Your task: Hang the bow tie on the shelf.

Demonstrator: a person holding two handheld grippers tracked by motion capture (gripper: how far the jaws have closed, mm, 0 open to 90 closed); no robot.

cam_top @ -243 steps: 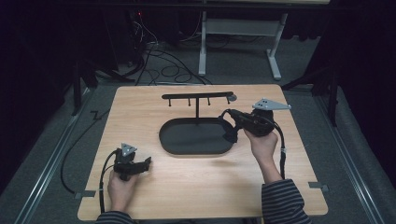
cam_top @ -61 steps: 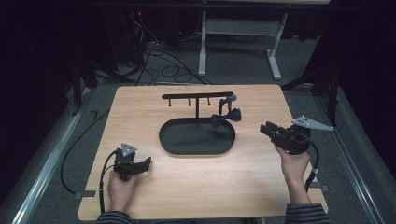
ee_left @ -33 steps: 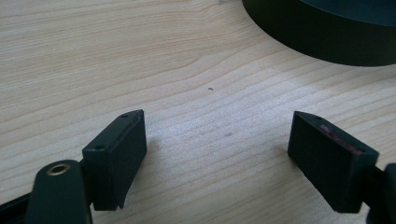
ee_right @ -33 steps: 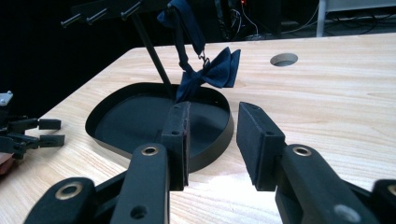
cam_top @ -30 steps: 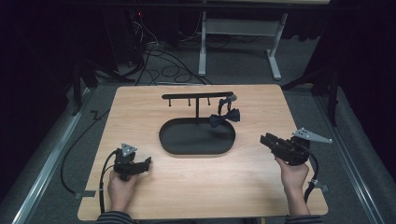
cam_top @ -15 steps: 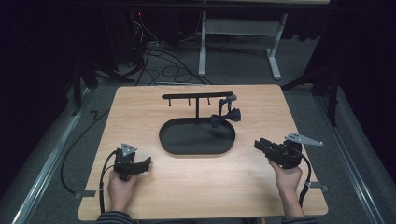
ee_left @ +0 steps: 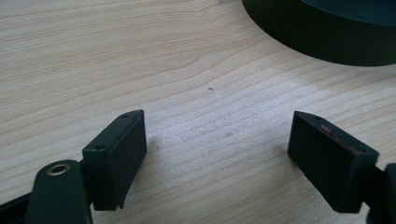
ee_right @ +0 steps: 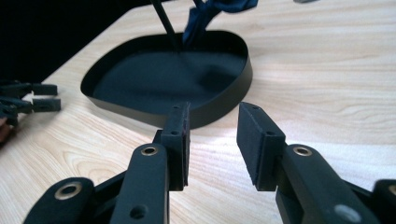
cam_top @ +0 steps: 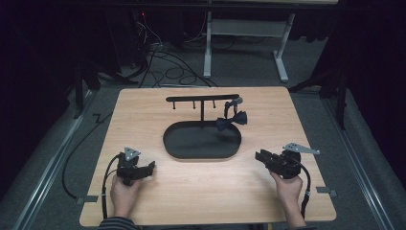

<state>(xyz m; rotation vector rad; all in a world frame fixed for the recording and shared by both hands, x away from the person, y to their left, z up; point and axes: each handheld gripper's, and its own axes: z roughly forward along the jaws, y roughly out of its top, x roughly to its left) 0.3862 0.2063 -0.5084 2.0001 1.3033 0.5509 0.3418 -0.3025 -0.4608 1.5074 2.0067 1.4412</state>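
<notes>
Light wooden table (cam_top: pixel 143 110) carries a black oval tray (cam_top: pixel 202 142) with a thin T-shaped stand (cam_top: pixel 202 99). A small dark blue bow tie (cam_top: pixel 231 119) hangs from the right end of the bar, above the tray's far right rim. Right gripper (cam_top: pixel 259 155) sits low near the table's right front, jaws parted, empty, aimed at the tray; bow tie lies well beyond it. Left gripper (cam_top: pixel 151 166) rests at left front, jaws spread wide, nothing between
</notes>
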